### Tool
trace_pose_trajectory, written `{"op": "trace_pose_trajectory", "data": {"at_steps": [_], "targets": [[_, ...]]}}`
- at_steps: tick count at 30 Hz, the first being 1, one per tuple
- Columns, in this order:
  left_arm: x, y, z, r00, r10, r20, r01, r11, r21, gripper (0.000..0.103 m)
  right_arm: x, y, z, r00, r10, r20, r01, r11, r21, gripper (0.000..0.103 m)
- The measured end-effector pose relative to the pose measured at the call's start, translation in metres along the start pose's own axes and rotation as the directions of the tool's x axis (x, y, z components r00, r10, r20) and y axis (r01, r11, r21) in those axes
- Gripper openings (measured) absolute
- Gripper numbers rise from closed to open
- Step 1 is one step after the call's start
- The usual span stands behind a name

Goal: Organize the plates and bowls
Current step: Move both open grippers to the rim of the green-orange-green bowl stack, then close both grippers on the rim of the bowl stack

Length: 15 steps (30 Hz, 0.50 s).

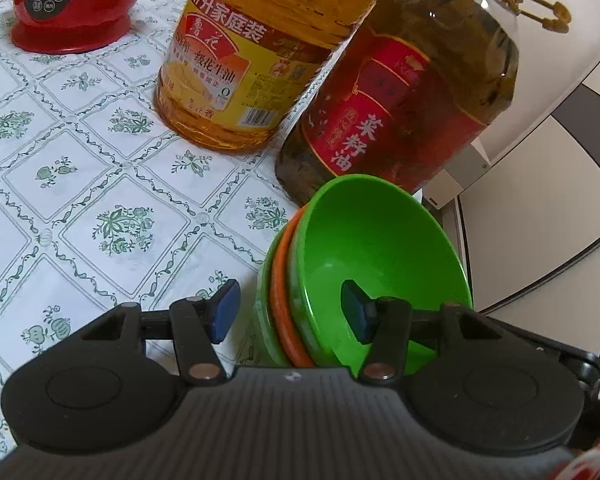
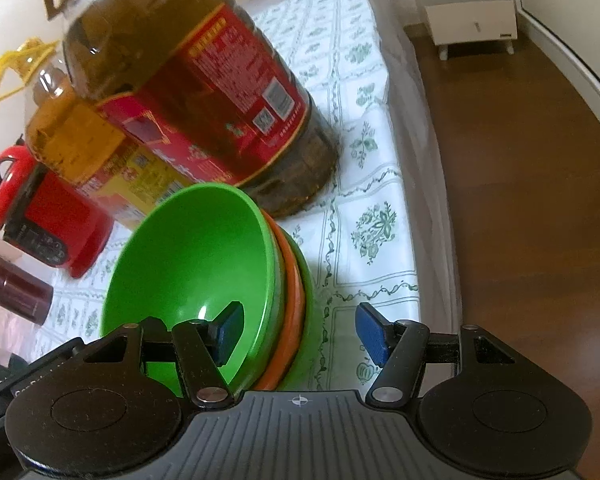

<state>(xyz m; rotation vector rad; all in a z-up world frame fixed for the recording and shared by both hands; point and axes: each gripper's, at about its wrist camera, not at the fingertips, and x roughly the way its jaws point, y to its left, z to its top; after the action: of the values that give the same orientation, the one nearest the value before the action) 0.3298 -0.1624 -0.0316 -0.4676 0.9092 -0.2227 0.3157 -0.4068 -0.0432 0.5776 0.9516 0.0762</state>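
A stack of nested bowls, green (image 1: 380, 240) on top, then orange (image 1: 283, 300), then green, hangs tilted over the flowered tablecloth (image 1: 100, 184) near its edge. My left gripper (image 1: 291, 314) straddles the stack's wall on one side, with one blue pad inside the top bowl and the other outside. My right gripper (image 2: 300, 332) straddles the opposite side of the same stack (image 2: 196, 248) in the same way, and the orange rim (image 2: 292, 280) shows between its pads. Both are shut on the stack's rims. At each outer pad's tip a sliver of cloth shows beside the bowls.
Two big oil jugs stand just behind the bowls: a yellow-labelled one (image 1: 236, 64) and a dark red-labelled one (image 1: 400, 100). A red appliance (image 1: 68, 4) stands farther back and a dark red jar (image 2: 16, 292) off to one side. The table's edge (image 2: 416, 240) drops to brown floor (image 2: 540, 200).
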Motion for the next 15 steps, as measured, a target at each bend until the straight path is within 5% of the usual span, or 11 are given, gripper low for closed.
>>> {"op": "trace_pose_trajectory", "data": {"at_steps": [11,15], "targets": [[0.015,-0.003,0.001,1.0,0.01,-0.028,-0.009,1.0,0.026,0.04,0.019,-0.005,-0.001,0.999,0.012,-0.034,-0.011,0.999,0.043,0.061],[0.017,-0.004,0.001,0.999,0.017,-0.031,-0.016,0.999,0.037,0.037,0.023,-0.007,0.0,0.999,0.022,-0.043,-0.02,0.998,0.053,0.052]]}}
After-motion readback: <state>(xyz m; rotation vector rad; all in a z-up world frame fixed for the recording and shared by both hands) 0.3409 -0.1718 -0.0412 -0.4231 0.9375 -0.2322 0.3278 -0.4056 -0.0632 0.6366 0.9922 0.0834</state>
